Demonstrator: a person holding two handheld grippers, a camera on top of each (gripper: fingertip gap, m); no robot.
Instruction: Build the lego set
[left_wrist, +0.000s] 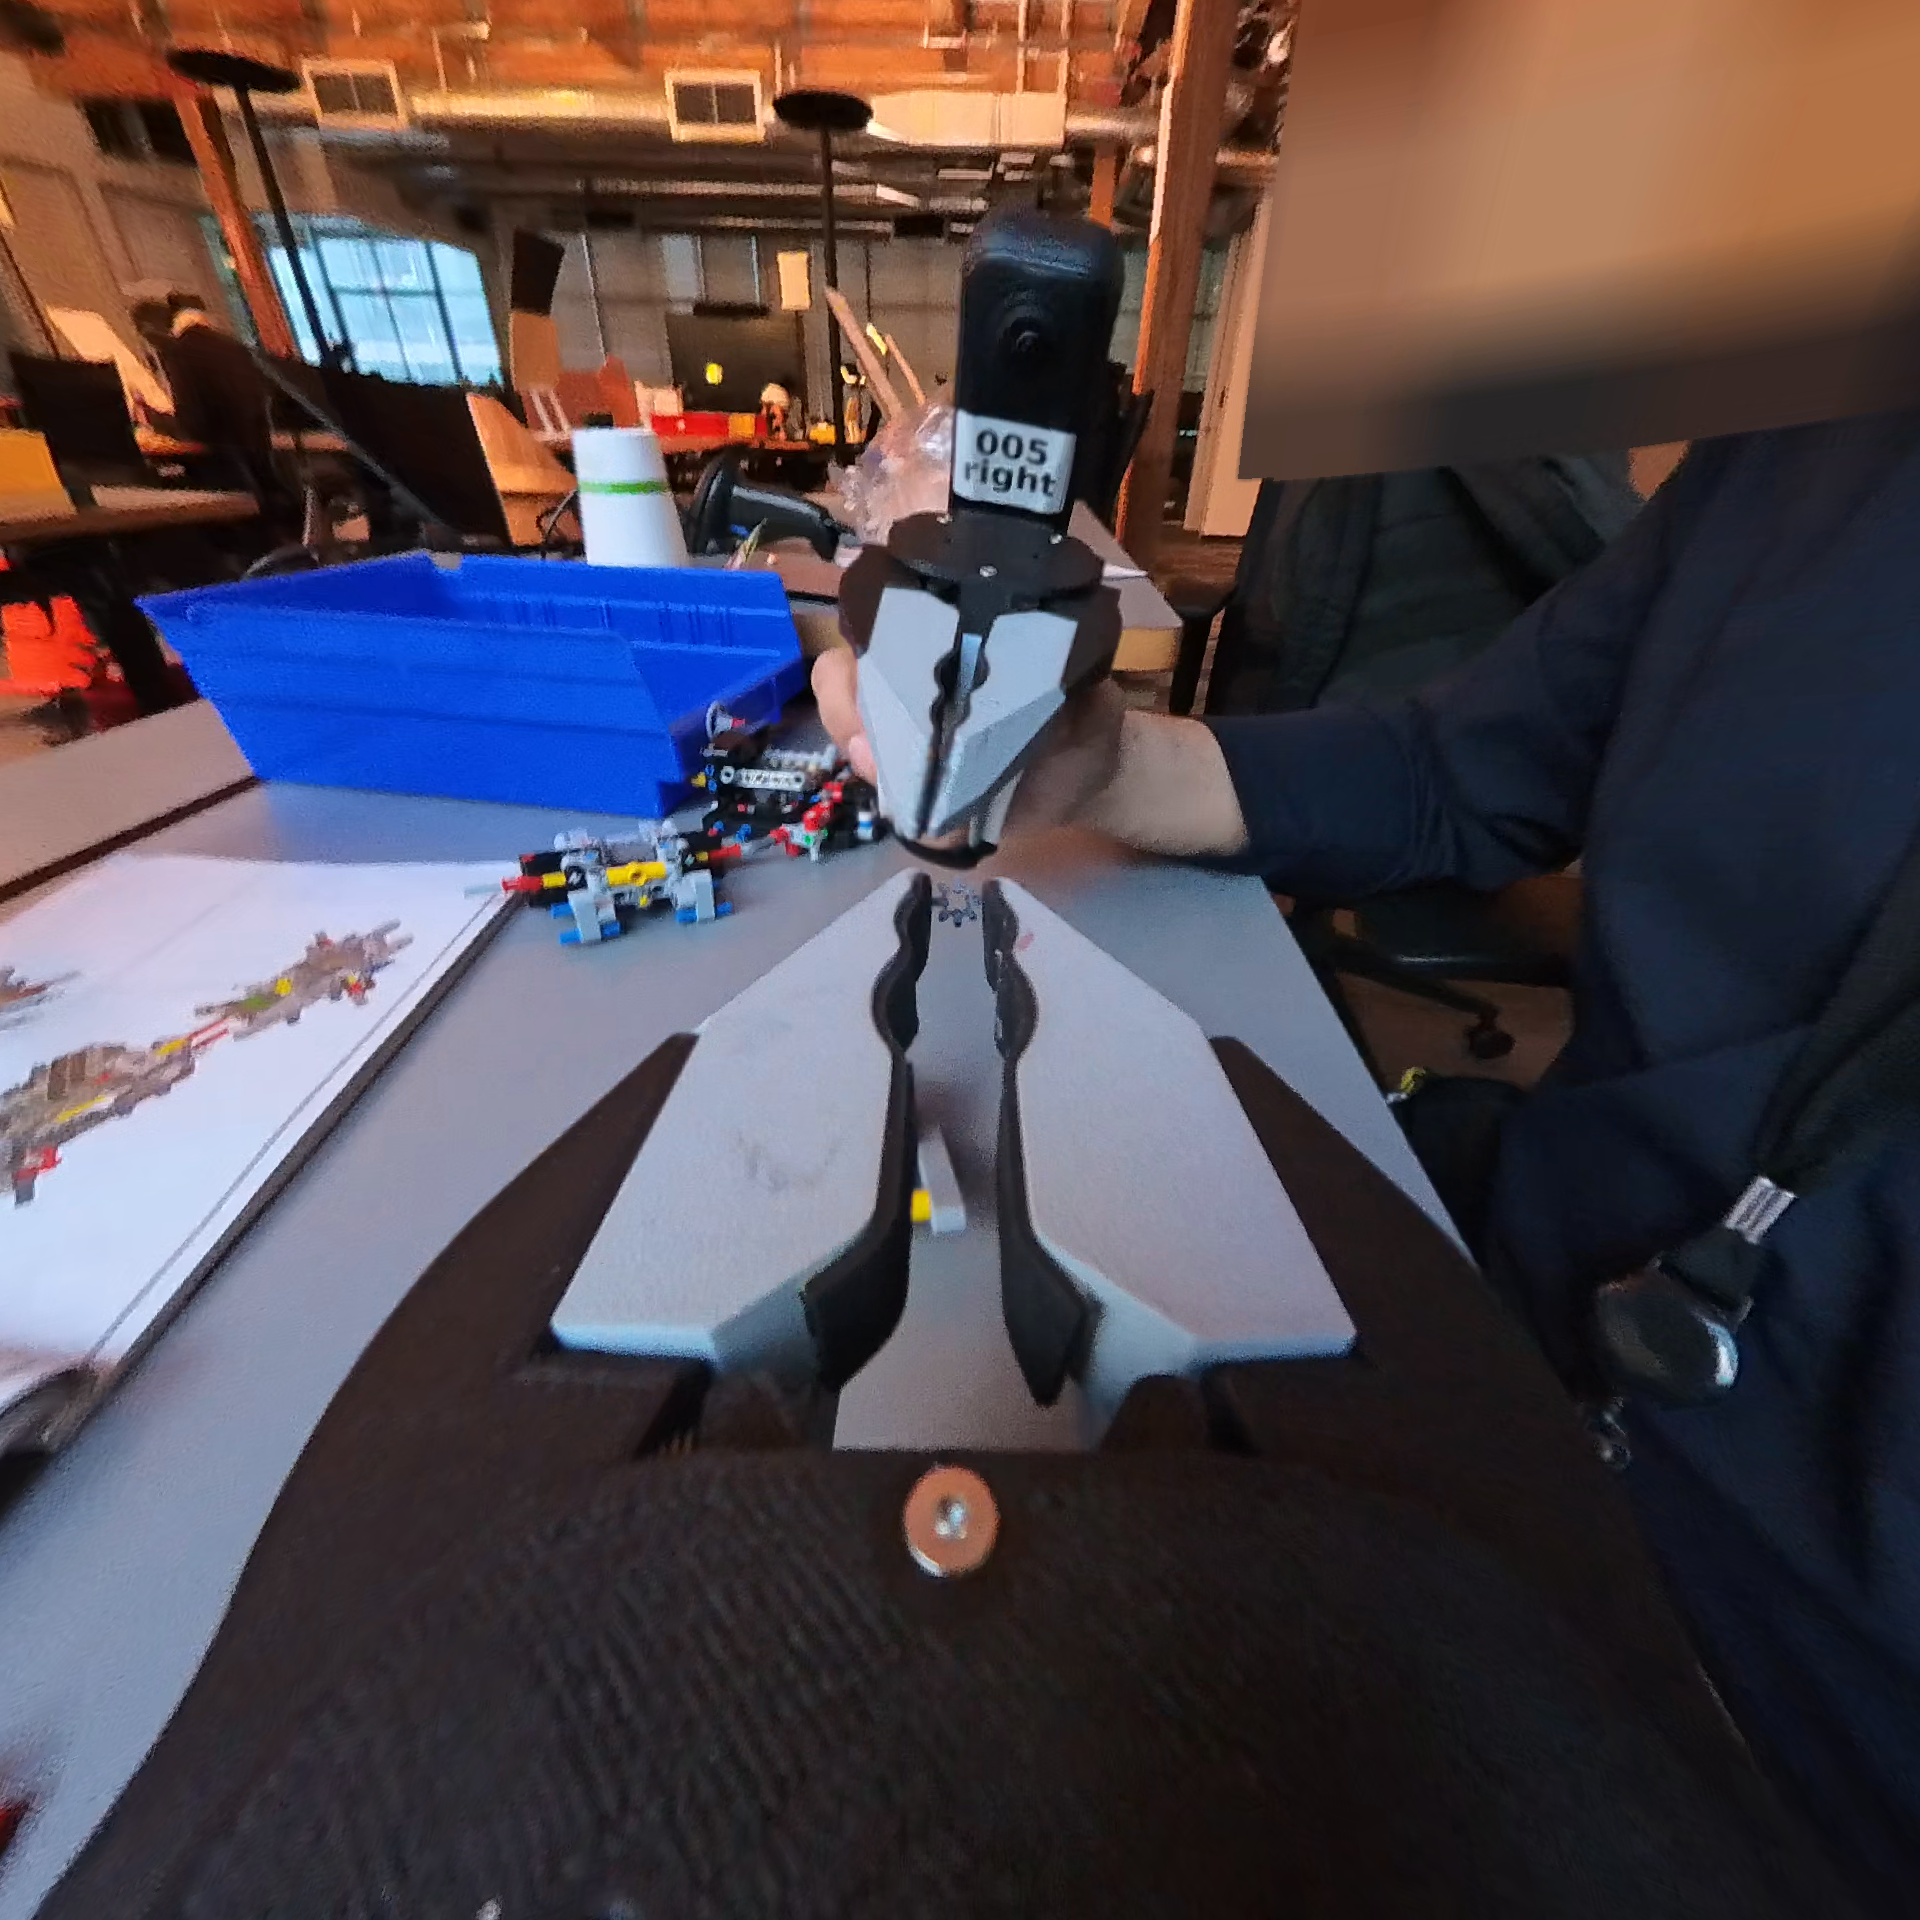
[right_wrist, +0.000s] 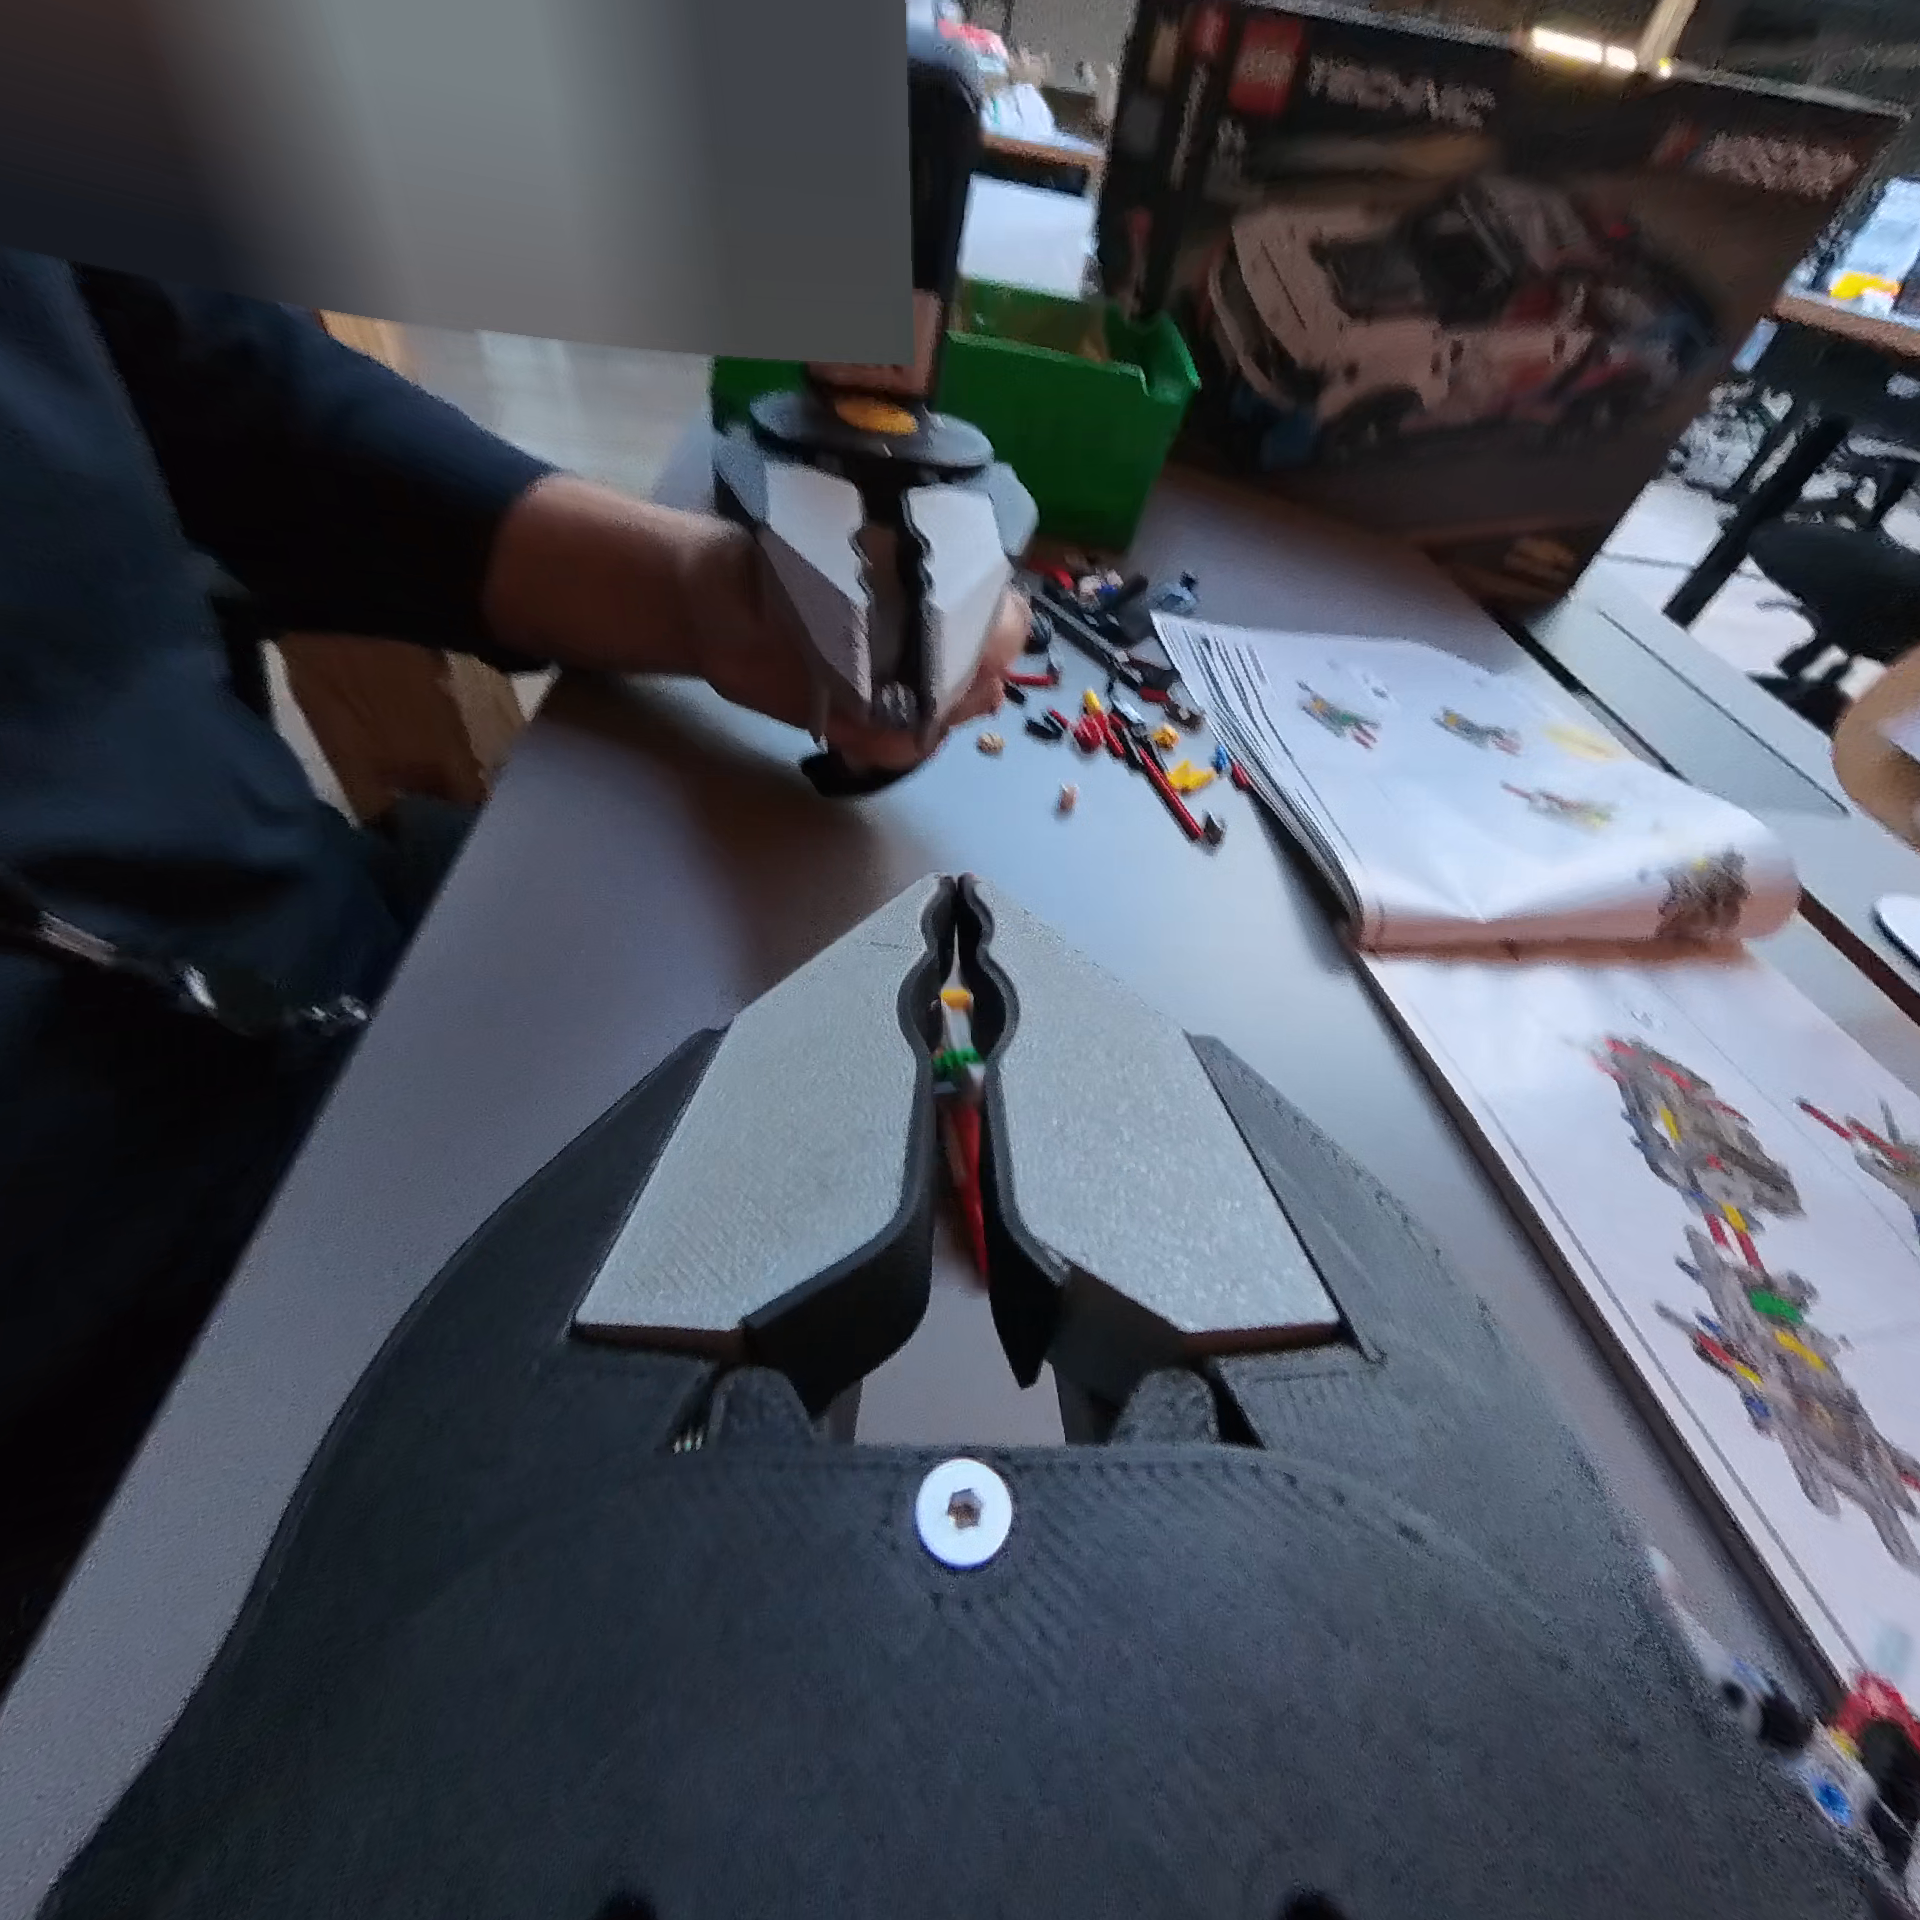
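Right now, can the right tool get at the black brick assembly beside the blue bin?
Probably yes: the right tool hangs close beside the black brick assembly, nothing stands between them, but its jaws are shut.

Open-plan workshop: exposed ceiling ducts (left_wrist: 977, 114), worktables (left_wrist: 125, 509), parts bin (left_wrist: 468, 665).

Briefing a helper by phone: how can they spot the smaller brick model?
Find the blue bin; in front of it, by the open booklet's corner, lies the smaller brick model. Unlike the darker model behind, it is pale grey with blue feet.
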